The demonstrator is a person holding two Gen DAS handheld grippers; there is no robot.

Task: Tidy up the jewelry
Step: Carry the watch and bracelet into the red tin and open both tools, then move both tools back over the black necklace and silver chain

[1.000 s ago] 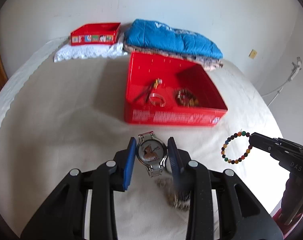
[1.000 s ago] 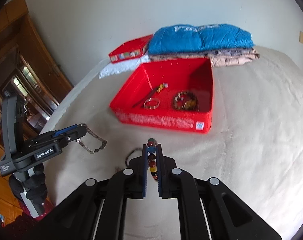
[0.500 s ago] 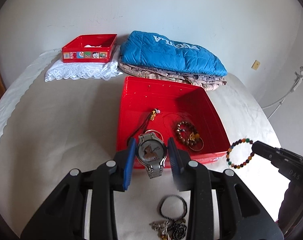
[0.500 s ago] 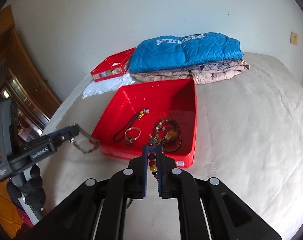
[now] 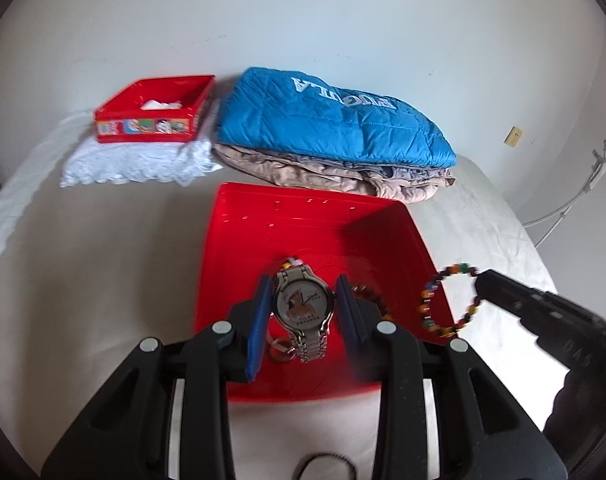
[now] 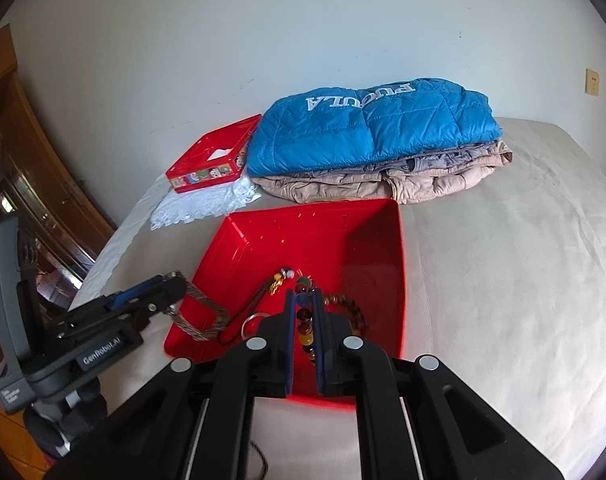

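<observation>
My left gripper [image 5: 302,302] is shut on a silver wristwatch [image 5: 303,308] and holds it over the large red tray [image 5: 303,216]. My right gripper [image 6: 303,308] is shut on a multicoloured bead bracelet [image 6: 304,326], also over the tray [image 6: 383,248]. In the left wrist view that bracelet [image 5: 443,300] hangs from the right gripper over the tray's right wall. In the right wrist view the watch's metal band [image 6: 199,316] dangles from the left gripper over the tray's left part. A brown bead bracelet [image 6: 349,306], a ring [image 6: 251,322] and a black cord with a gold charm [image 6: 269,286] lie in the tray.
The tray sits on a bed with a cream cover [image 6: 503,300]. Behind it lie a folded blue jacket [image 5: 335,120] on beige clothes and a small red tin [image 5: 155,110] on white lace. A black band [image 5: 323,466] lies on the bed below the left gripper. A wooden cabinet [image 6: 23,184] stands left.
Both grippers have moved forward, from above the bed in front of the tray to over the tray, each still holding its piece. The loose jewellery on the bed has dropped behind.
</observation>
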